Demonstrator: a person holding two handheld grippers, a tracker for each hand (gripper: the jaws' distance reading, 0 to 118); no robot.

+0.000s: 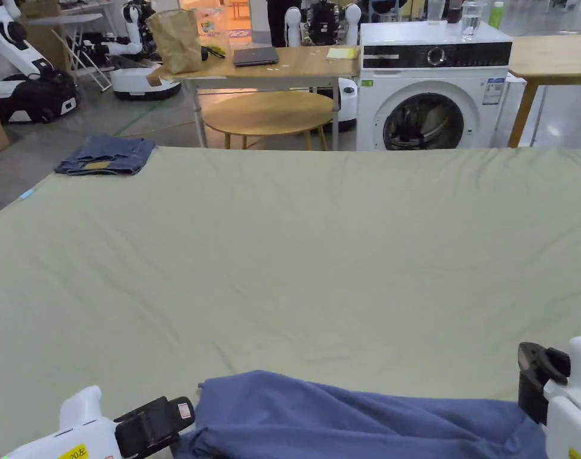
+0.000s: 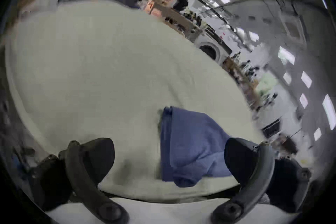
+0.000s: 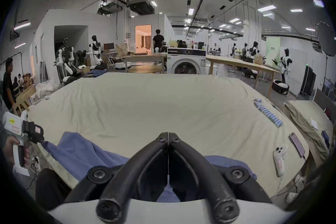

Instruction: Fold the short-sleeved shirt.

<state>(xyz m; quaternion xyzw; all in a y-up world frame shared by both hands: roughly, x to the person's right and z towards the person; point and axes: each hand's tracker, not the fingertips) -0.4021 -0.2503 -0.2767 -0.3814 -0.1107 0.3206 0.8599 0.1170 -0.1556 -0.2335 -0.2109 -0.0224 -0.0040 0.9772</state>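
Note:
A crumpled blue short-sleeved shirt [image 1: 355, 418] lies along the near edge of the green-covered table [image 1: 313, 251]. My left gripper [image 1: 184, 418] sits at the shirt's left end. In the left gripper view the left gripper [image 2: 169, 146] has its jaws wide open, and the shirt [image 2: 189, 146] lies on the table between them, close to the right-hand jaw. My right gripper [image 1: 531, 358] stands at the shirt's right end. In its own view the right gripper [image 3: 168, 137] has its jaws pressed together over the shirt [image 3: 78, 151], with no cloth visible between the tips.
Folded jeans [image 1: 107, 156] lie on the table's far left corner. A washing machine [image 1: 433, 89] and wooden tables stand beyond the far edge. On the table's right side lie a row of small blue items [image 3: 267, 113], a phone [image 3: 297, 144] and a white controller [image 3: 280, 157].

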